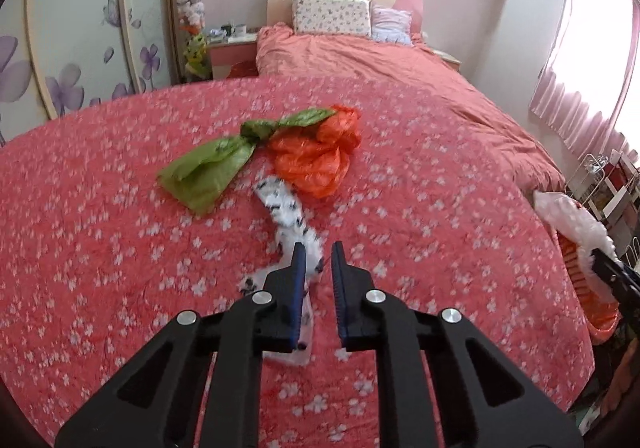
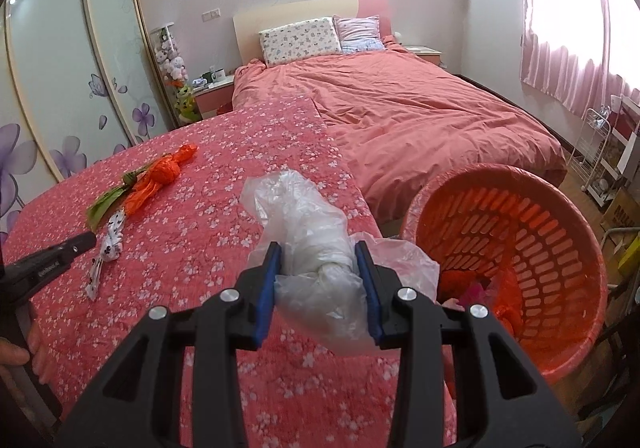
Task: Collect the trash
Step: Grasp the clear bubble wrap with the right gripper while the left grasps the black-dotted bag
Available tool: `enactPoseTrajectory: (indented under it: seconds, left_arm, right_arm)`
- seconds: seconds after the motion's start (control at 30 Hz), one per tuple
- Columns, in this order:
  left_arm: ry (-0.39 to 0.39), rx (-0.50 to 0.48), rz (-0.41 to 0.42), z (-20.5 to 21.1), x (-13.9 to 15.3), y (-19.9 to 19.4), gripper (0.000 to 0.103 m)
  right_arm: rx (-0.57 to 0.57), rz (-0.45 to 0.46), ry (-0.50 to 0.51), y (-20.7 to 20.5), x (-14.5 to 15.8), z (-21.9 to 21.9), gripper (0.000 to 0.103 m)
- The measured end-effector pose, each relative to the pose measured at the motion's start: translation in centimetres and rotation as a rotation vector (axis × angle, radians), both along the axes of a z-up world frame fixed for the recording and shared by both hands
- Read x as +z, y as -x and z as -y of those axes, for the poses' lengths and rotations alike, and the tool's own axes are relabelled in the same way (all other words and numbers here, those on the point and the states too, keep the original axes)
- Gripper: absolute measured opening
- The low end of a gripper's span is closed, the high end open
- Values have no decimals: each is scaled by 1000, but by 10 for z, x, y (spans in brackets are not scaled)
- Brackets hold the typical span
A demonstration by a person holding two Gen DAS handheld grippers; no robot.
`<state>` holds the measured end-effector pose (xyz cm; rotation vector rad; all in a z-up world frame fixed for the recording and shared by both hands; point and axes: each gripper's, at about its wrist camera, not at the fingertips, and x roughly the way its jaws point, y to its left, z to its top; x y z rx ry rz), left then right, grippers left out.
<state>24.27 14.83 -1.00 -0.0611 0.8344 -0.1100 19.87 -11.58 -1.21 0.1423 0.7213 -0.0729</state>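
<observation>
This was a home bedroom. A bed (image 2: pixel 420 116) with a salmon duvet stood against a pale headboard (image 2: pixel 300 14), two pillows (image 2: pixel 300 40) at its head. A nightstand (image 2: pixel 212 88) with mugs sat beside it, soft toys (image 2: pixel 172 60) stacked in the corner. A sliding wardrobe (image 2: pixel 60 68) bore purple flowers, and pink curtains (image 2: pixel 560 48) covered the window.
</observation>
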Motion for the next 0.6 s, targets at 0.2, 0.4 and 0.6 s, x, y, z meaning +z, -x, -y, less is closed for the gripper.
enactPoseTrajectory:
  seconds: [0.2,0.4,0.6]
  left_arm:
    - [-33,60,1,-9,-11,-6,48]
    - [-56,66,-75,-7,-33,-25,48]
    - [-24,41,-66,-4,-30,-24,22]
  right_arm:
    - [-6,-9,-1,6,-3,4,37]
    - [-13,-18,0,7,-7,10,37]
    - [-24,-21,0,9,-7,13,37]
